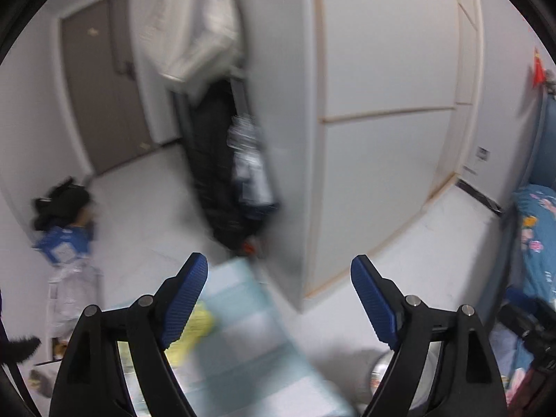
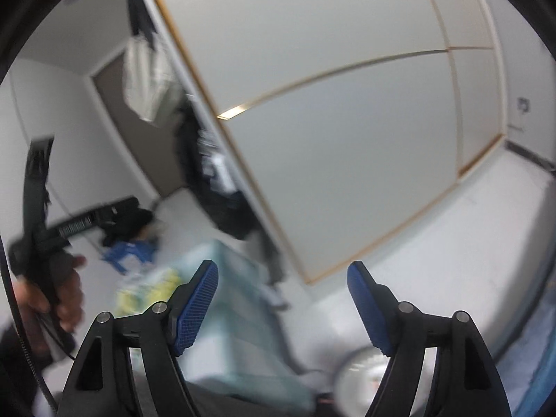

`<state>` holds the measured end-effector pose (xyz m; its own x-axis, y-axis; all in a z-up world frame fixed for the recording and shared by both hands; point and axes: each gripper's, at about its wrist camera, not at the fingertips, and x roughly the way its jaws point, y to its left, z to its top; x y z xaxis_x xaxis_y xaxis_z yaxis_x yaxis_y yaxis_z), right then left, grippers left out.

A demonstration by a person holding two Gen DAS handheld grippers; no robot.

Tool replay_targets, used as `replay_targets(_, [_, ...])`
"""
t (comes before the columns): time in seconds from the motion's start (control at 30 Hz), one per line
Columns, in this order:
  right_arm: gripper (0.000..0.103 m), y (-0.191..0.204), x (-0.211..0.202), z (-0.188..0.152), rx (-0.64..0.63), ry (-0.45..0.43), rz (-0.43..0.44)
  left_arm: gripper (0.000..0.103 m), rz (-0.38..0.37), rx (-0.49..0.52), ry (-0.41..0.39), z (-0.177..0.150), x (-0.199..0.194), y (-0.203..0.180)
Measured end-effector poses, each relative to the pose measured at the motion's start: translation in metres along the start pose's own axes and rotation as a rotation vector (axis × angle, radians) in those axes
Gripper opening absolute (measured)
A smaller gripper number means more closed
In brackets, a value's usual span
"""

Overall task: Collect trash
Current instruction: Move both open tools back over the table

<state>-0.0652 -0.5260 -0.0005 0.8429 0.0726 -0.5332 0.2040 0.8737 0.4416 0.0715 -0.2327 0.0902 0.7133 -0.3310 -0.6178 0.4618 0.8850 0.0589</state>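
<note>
Both views are blurred and look slightly down across a pale floor toward a white wardrobe. My left gripper (image 1: 279, 267) is open, its blue pads wide apart with nothing between them. My right gripper (image 2: 282, 272) is open too and holds nothing. Below both sits a pale teal box-like object (image 1: 250, 333) (image 2: 239, 316), and something yellow (image 1: 194, 333) (image 2: 146, 288) lies at its left. A round shiny metal thing (image 1: 378, 368) (image 2: 358, 365) shows near the right fingers. In the right wrist view a hand (image 2: 59, 295) grips the other gripper's black handle at the left edge.
A white wardrobe (image 1: 382, 104) (image 2: 330, 121) fills the middle and right. A grey door (image 1: 100, 90) stands at the back left. Dark bags and clothes (image 1: 222, 160) lean at the wardrobe's end. A blue and black heap (image 1: 66, 222) lies by the left wall. A bed with blue floral bedding (image 1: 538, 243) is at the right.
</note>
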Motion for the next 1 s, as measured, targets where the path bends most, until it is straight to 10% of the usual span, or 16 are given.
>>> replay_targets(0.53, [0.103, 0.19, 0.018, -0.008, -0.339, -0.129, 0.298, 0.102, 0.289, -0.311, -0.163, -0.076, -0.091, 0.161])
replay_targets(1.0, [0.103, 0.295, 0.091, -0.085, -0.527, 0.023, 0.421, 0.102, 0.336, -0.531, 0.045, -0.189, -0.057, 0.235])
